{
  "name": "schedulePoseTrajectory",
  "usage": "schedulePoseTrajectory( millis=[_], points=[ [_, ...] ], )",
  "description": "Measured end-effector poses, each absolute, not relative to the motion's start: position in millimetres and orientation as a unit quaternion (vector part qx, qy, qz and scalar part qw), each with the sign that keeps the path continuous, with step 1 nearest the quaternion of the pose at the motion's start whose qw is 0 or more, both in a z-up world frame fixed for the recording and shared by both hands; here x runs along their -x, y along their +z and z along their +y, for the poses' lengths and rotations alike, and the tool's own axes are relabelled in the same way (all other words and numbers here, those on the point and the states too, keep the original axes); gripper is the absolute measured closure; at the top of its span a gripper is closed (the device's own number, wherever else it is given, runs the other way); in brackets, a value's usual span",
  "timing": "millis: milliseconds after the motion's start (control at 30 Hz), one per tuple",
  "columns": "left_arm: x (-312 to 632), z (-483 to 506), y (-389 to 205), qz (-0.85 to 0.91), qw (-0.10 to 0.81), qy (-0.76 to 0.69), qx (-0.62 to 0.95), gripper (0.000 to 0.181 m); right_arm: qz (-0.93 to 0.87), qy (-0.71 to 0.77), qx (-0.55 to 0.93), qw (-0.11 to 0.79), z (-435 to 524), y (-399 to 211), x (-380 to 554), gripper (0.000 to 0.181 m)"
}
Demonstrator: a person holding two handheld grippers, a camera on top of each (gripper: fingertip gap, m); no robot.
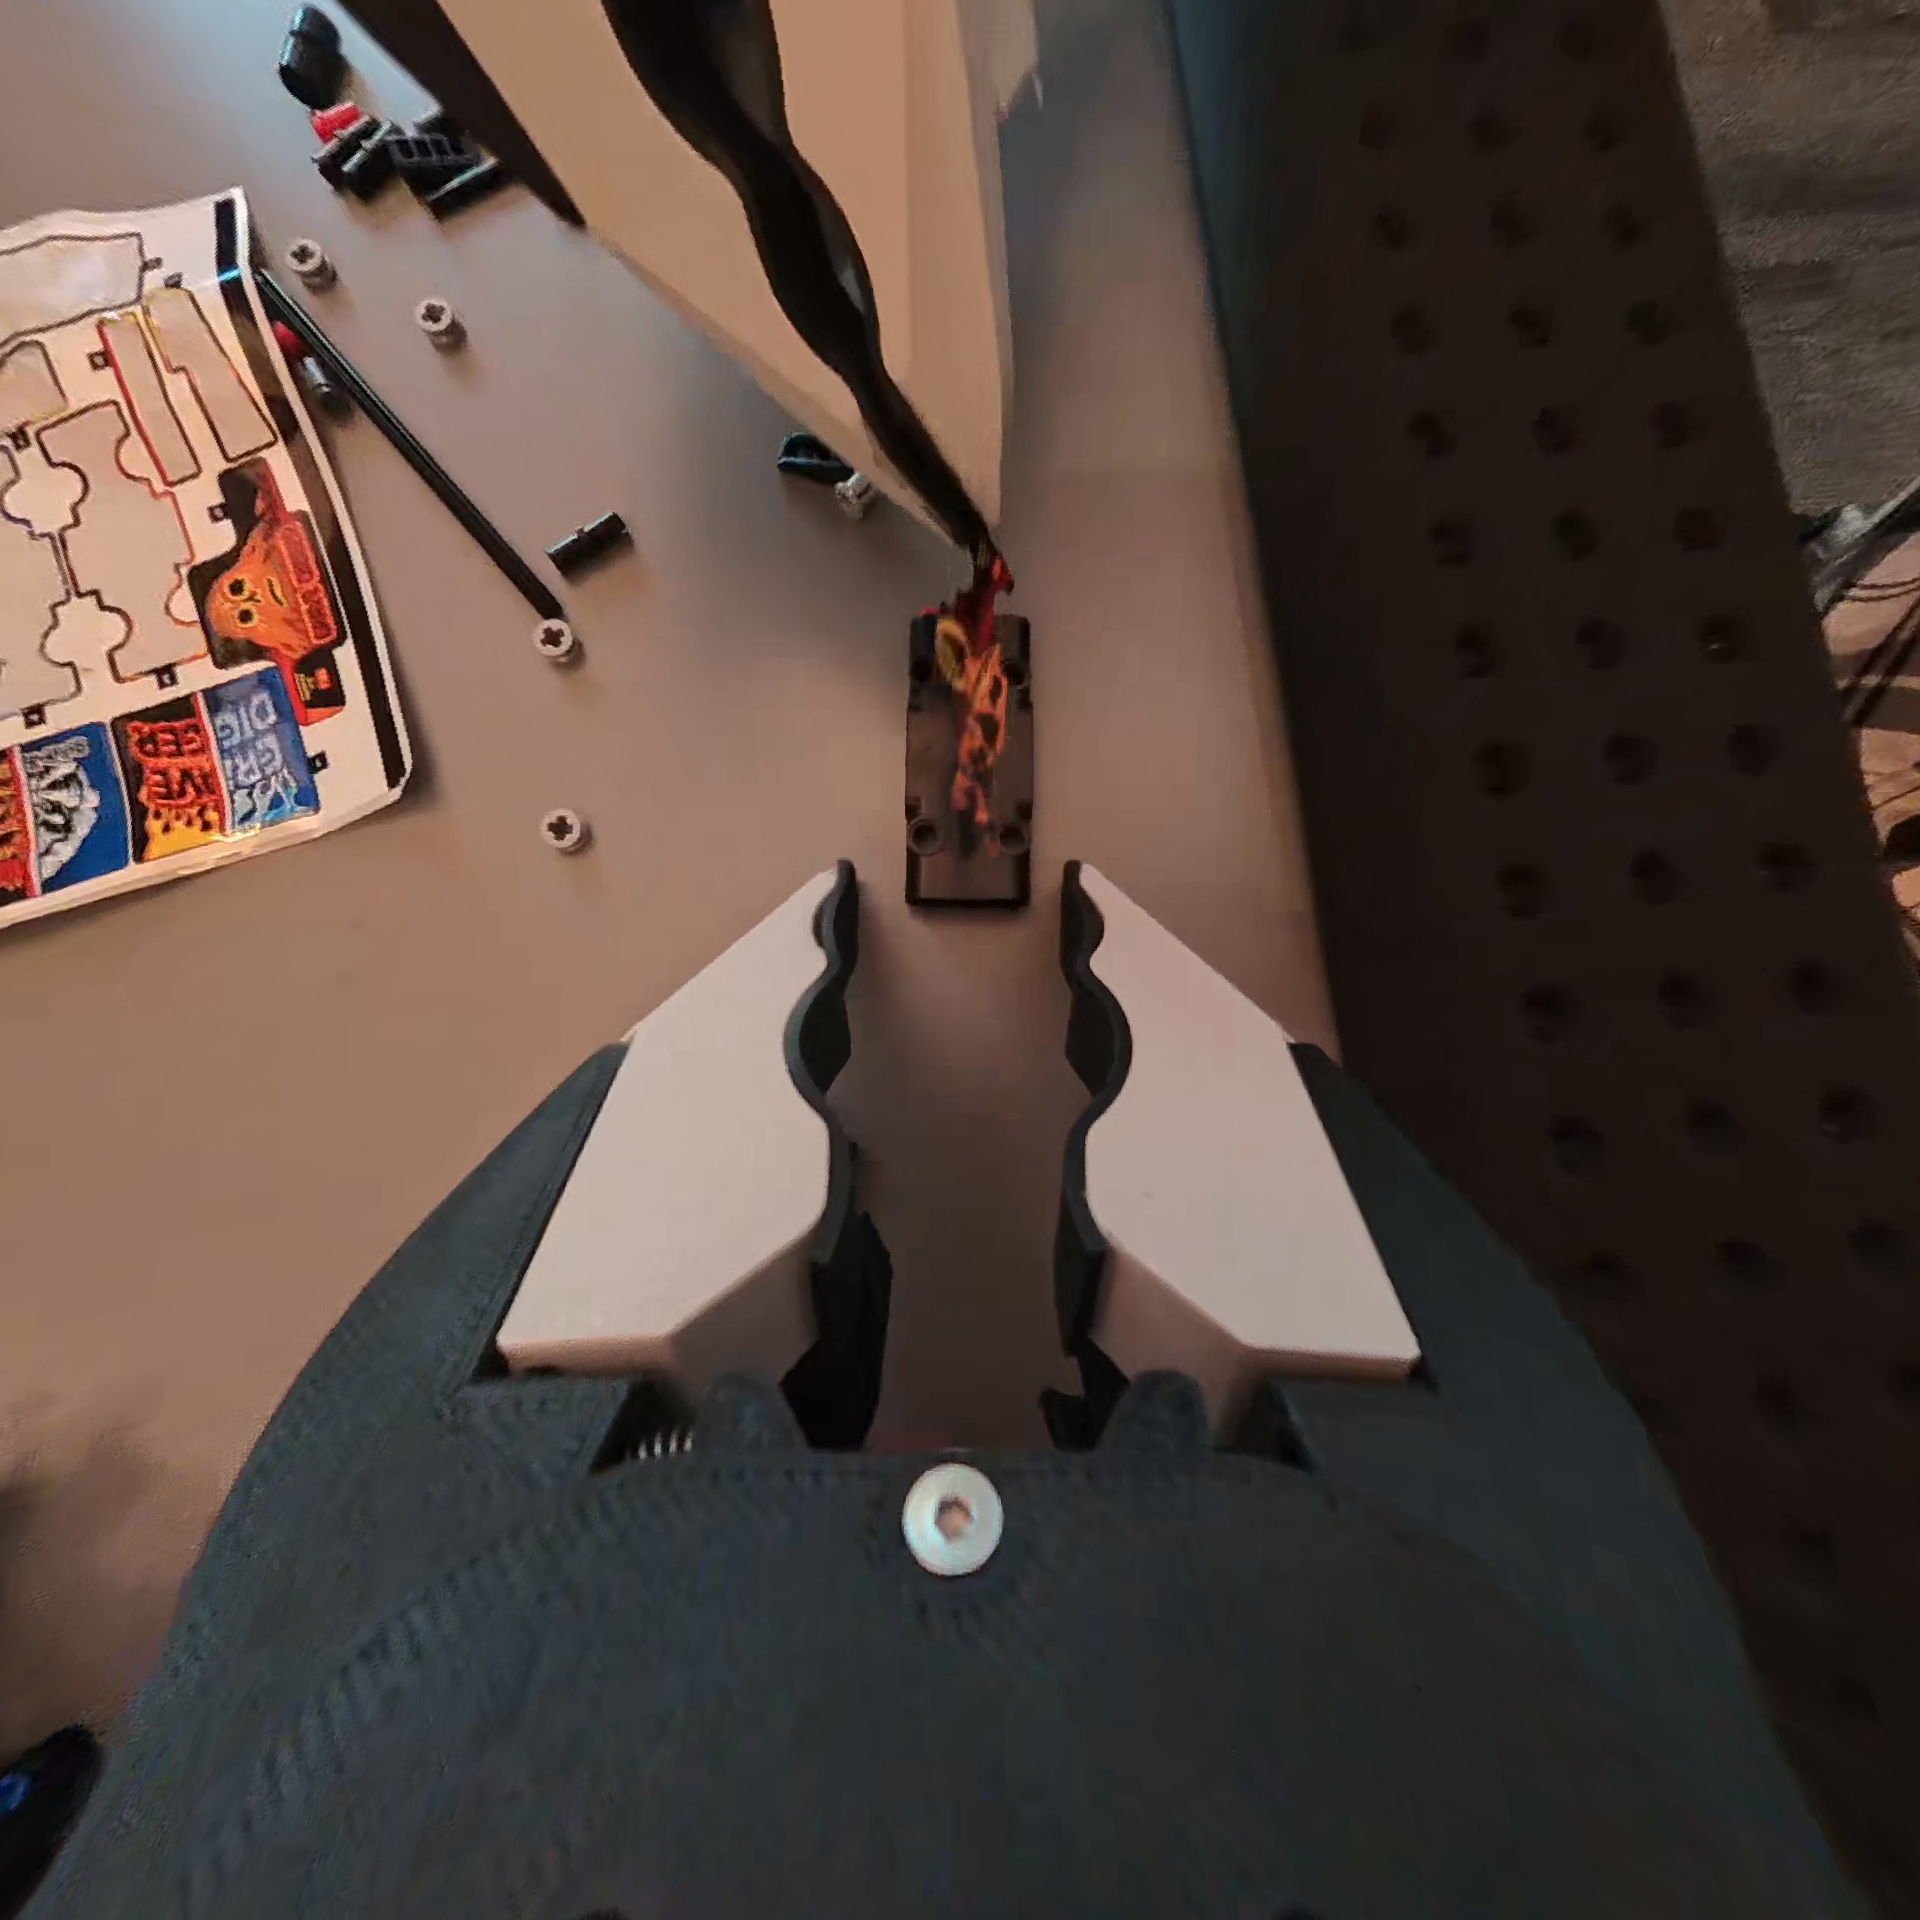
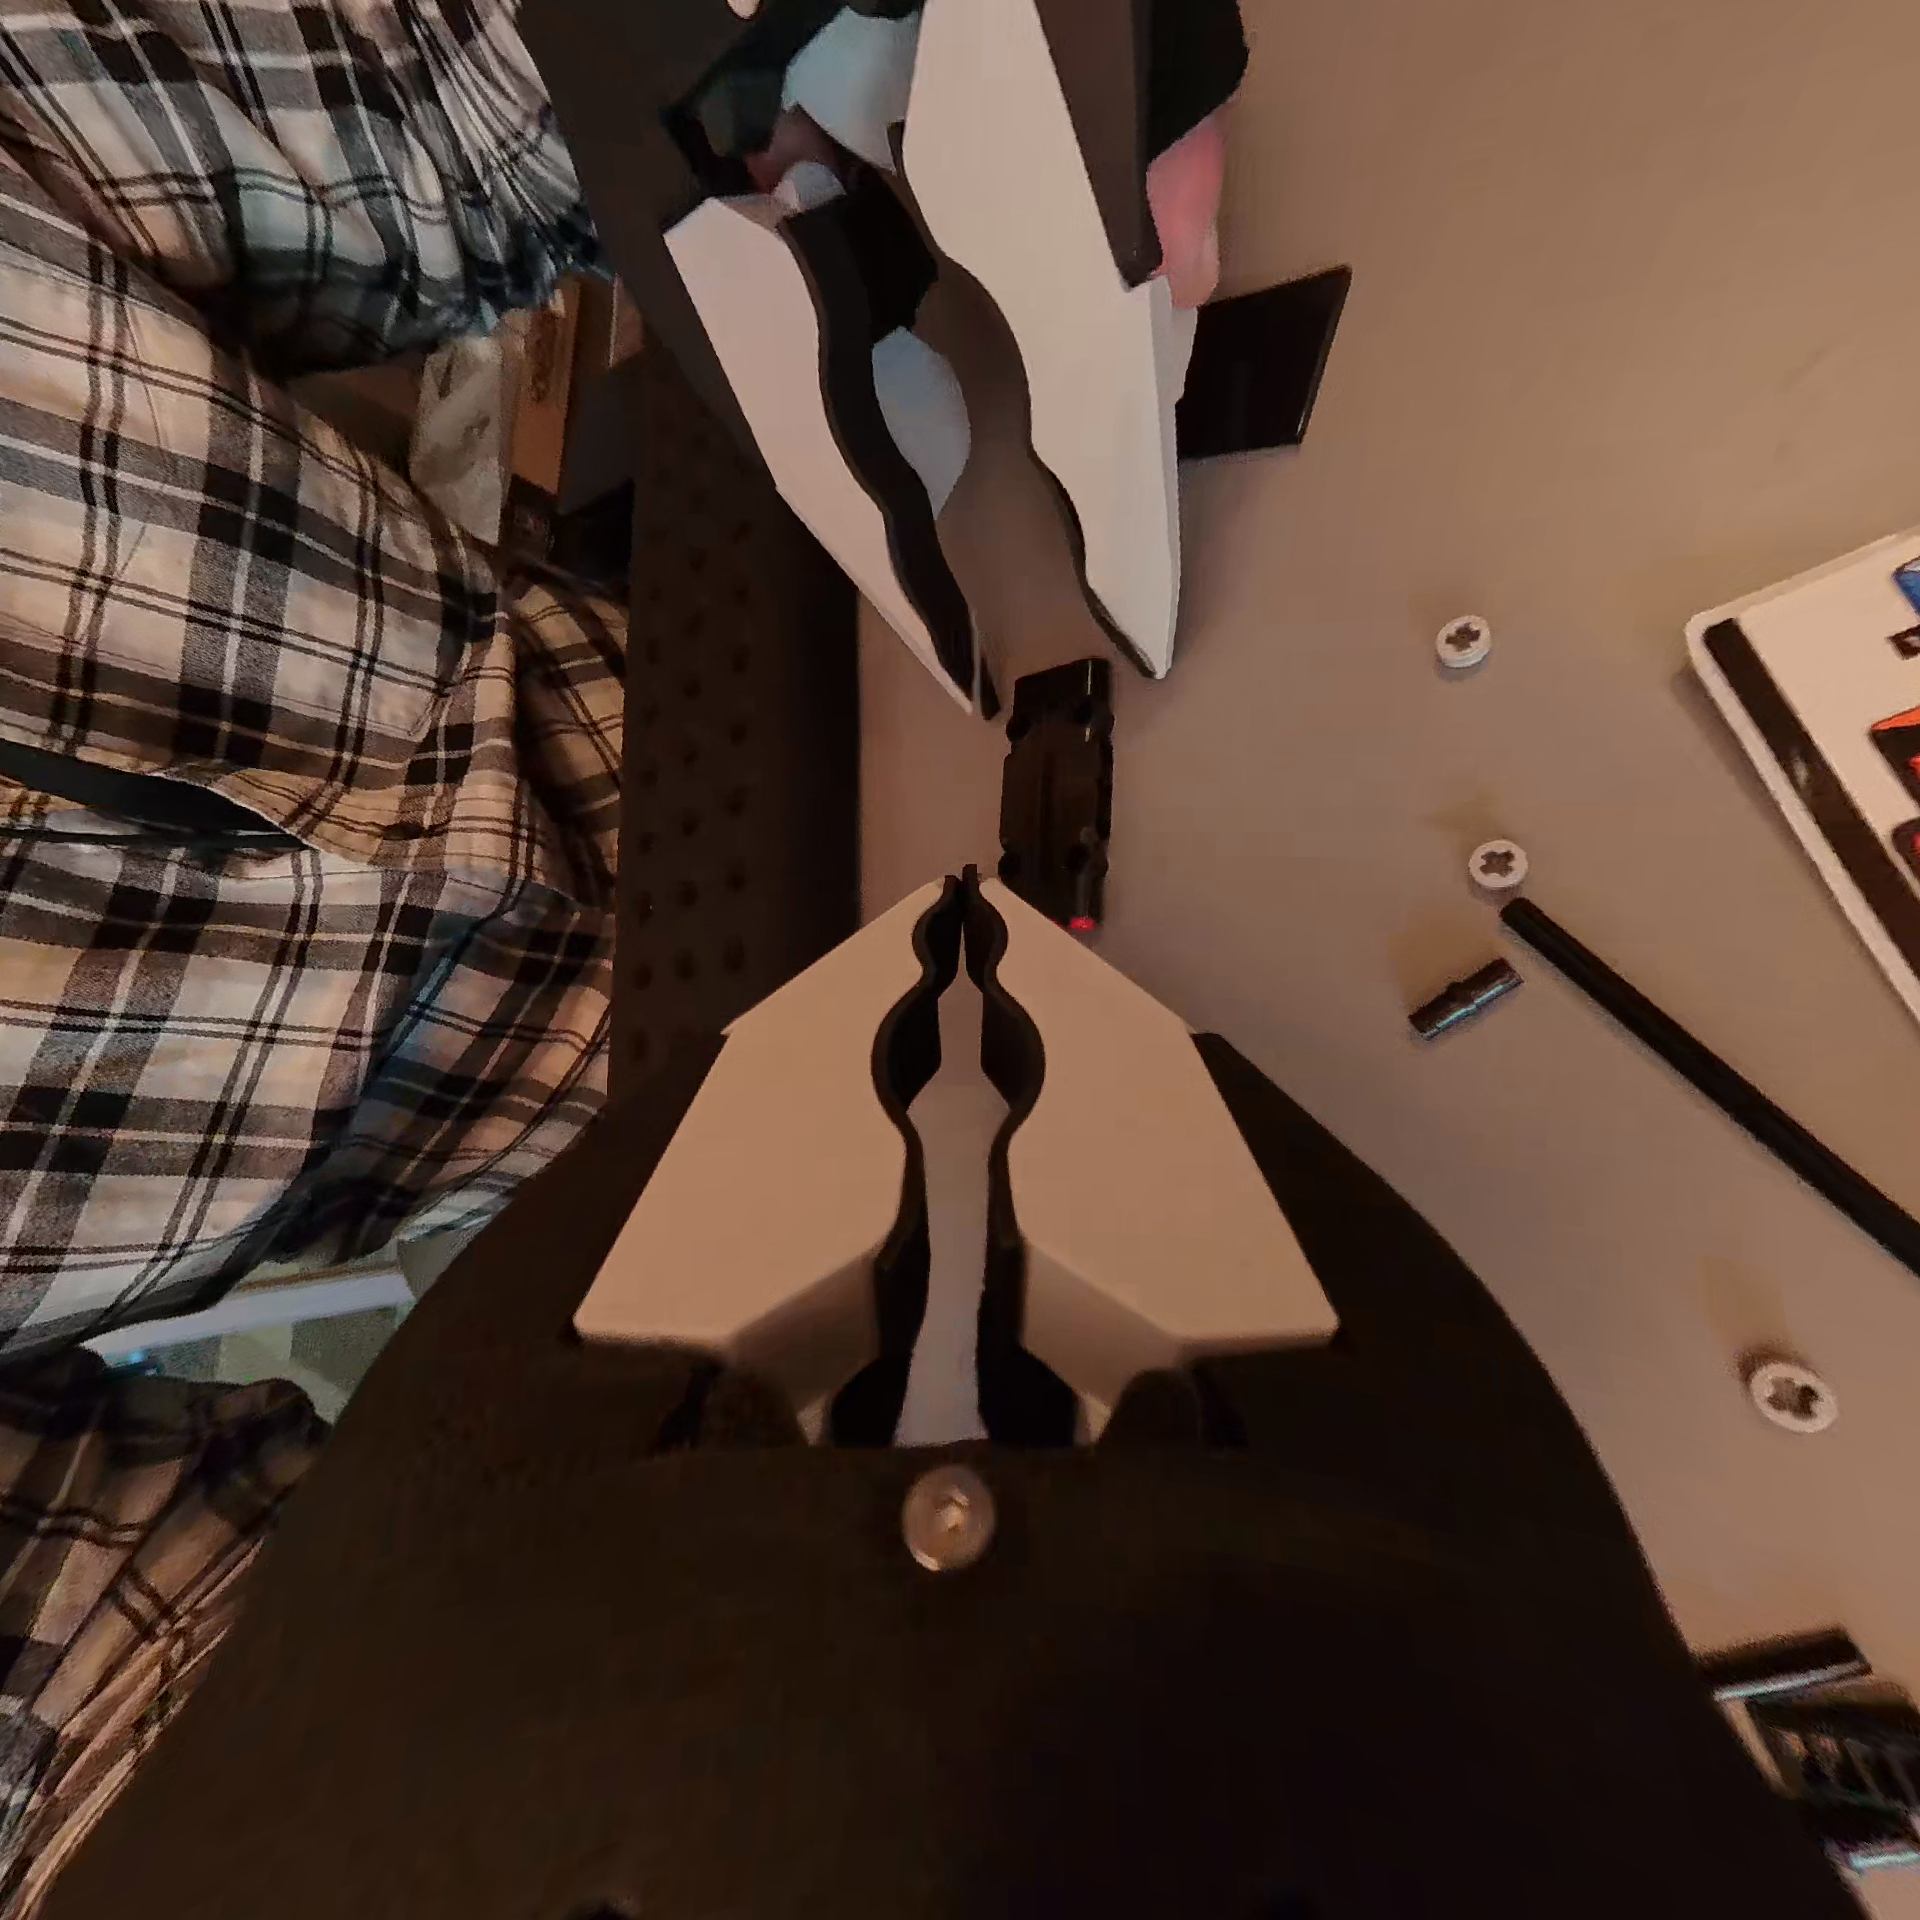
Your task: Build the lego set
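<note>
While the black panel (image 1: 968, 769) lies flat on the table (image 1: 675, 987), both grippers close on it from opposite ends. Left gripper (image 1: 958, 883): jaws spread, nothing between them, tips flanking the panel's near end, just short of it. The gap looks matched to the panel's width, likely so it can steady or clamp the piece.

Right gripper (image 2: 969, 883): jaws pressed together at the tips. In the left view a flame-coloured sticker (image 1: 977, 707) runs from those tips down onto the panel's face, so the pinch seems to be on the sticker's end; the right view does not show the sticker itself. My reading: the sticker is being laid onto the panel, held by one end to keep it in line with the panel's length.

Panel sits straight ahead of both sets of jaws, between the two grippers, near the table's edge.

Off to the left jaw's side: sticker sheet (image 1: 177, 551) with several shapes already gone, a black axle (image 1: 416, 457), grey bushes (image 1: 557, 639) scattered, a short black pin (image 1: 588, 542). All well apart from the panel, out of the working line.

Risk, as judged: a skewed or creased sticker if the panel slides.
</note>
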State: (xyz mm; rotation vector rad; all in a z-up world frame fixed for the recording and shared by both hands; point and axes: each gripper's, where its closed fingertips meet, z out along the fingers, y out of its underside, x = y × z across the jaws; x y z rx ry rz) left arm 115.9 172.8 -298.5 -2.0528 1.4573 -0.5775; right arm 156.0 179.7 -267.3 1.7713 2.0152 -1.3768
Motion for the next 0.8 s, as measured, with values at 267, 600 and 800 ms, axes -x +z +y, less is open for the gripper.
schedulePoseTrajectory(
  millis=[267,600,800],
  points=[
    [-118,175,-299,0.551,0.286,-0.206,0.757,0.151,0.673,-0.421,-0.598,0.109,177,-282,-160,0.181],
    [-119,175,-299,0.558,0.29,-0.2,0.752,0.153,0.663,-0.426,-0.603,0.127,182,-283,-156,0.181],
    [-120,175,-299,0.56,0.289,-0.2,0.75,0.152,0.656,-0.436,-0.602,0.129,179,-282,-157,0.181]
  ],
)
